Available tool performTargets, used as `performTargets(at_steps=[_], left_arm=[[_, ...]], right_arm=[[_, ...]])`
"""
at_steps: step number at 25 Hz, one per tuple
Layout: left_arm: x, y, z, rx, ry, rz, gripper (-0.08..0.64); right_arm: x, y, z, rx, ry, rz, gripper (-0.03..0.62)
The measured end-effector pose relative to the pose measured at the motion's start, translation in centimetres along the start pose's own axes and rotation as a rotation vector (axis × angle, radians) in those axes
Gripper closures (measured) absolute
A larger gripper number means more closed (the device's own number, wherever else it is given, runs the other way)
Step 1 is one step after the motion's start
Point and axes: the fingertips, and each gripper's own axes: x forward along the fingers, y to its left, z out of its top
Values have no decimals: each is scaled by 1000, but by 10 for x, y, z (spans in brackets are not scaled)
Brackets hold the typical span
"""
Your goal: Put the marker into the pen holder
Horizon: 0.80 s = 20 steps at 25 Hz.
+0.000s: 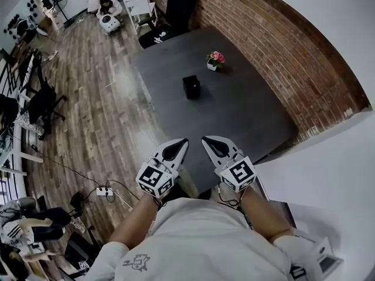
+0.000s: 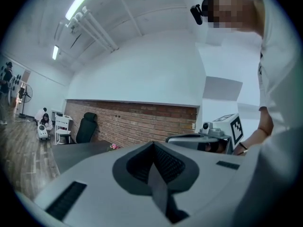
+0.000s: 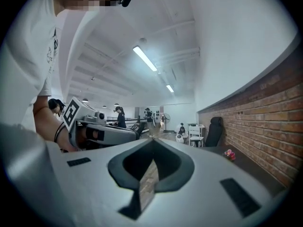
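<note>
1. Left tongs: held low in front of the person's chest, tips toward the counter. The left gripper view shows the jaws meeting at the tips, with nothing between them.
2. Right tongs: just beside the left tongs, at the same height, short of the counter's near edge. The right gripper view shows the jaws closed together and empty.
3. Pen holder: 1 black box-shaped cup, upright near the middle of the dark counter, well apart from both tongs.
4. Flower pot: 1 small white pot with pink blooms, beyond the pen holder, toward the brick wall.
5. Wood floor: left of the counter.
</note>
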Motion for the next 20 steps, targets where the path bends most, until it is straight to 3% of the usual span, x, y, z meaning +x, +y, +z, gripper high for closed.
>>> performTargets(at_steps=[16,20], left_arm=[[-113,10,18,68,-14,-70,549],[-136,10,12,123,2,-83,549]], right_arm=[[11,99,12,-16,-16,-67,588],[6,120,12,-22,-27,-96,588]])
